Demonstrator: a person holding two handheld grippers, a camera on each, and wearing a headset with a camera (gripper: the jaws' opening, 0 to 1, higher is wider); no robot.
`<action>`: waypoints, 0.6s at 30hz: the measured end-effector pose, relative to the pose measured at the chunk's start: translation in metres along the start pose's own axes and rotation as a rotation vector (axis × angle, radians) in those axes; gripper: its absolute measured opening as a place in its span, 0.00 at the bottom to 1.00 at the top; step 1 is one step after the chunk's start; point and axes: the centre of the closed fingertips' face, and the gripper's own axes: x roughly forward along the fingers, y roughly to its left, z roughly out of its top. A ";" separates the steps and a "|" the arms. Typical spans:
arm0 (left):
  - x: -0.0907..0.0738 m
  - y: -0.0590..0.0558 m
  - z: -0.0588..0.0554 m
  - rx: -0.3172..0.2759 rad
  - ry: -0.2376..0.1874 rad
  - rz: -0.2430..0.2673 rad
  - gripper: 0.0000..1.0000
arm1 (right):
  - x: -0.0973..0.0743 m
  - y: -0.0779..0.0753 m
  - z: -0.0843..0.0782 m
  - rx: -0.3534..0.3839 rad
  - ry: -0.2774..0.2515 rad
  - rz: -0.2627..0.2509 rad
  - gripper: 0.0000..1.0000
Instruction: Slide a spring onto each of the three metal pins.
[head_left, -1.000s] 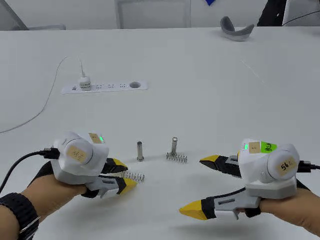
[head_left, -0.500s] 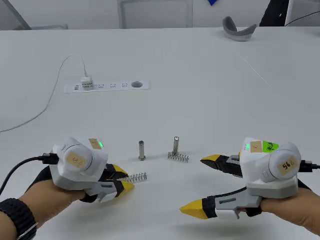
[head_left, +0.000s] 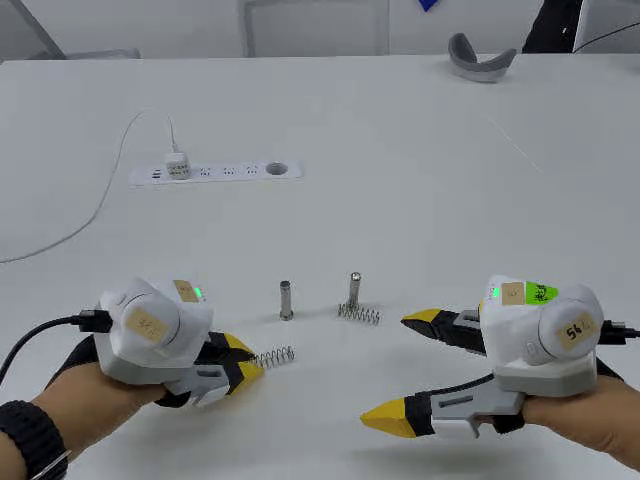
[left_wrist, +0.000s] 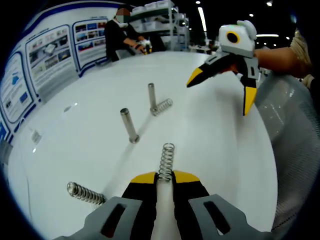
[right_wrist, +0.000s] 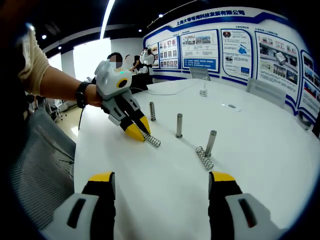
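My left gripper (head_left: 243, 364) (left_wrist: 159, 177) is shut on one end of a small metal spring (head_left: 274, 356) (left_wrist: 166, 158), which sticks out ahead of the yellow tips just above the white table. Two bare metal pins stand upright in front of it, one nearer (head_left: 286, 300) (left_wrist: 129, 125) (right_wrist: 178, 125) and one farther right (head_left: 354, 290) (left_wrist: 151, 96) (right_wrist: 212, 142). A second spring (head_left: 358, 314) (left_wrist: 162, 106) (right_wrist: 203, 157) lies at the foot of the right pin. A third pin with a spring on it (right_wrist: 152, 111) (left_wrist: 85, 193) stands by the left gripper (right_wrist: 135, 131). My right gripper (head_left: 386, 369) (right_wrist: 161, 179) is open and holds nothing.
A white power strip (head_left: 215, 171) with a plugged charger and its cable (head_left: 100, 205) lies at the back left of the table (head_left: 430, 180). A grey curved object (head_left: 483, 55) sits at the far right. People stand far off in the room (left_wrist: 122, 30).
The left gripper's jaws have shut on the spring that lay between them, and its free end now points up and to the right. The right gripper has stayed in place.
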 end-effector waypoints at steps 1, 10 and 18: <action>0.000 0.000 0.000 -0.001 -0.002 -0.004 0.11 | 0.000 0.000 0.000 -0.001 -0.001 0.001 0.77; -0.007 -0.008 0.005 0.018 -0.007 -0.025 0.11 | 0.001 0.003 0.005 -0.024 -0.006 0.007 0.73; -0.010 -0.015 0.014 0.048 -0.019 -0.048 0.10 | 0.006 0.008 0.011 -0.052 -0.006 0.031 0.65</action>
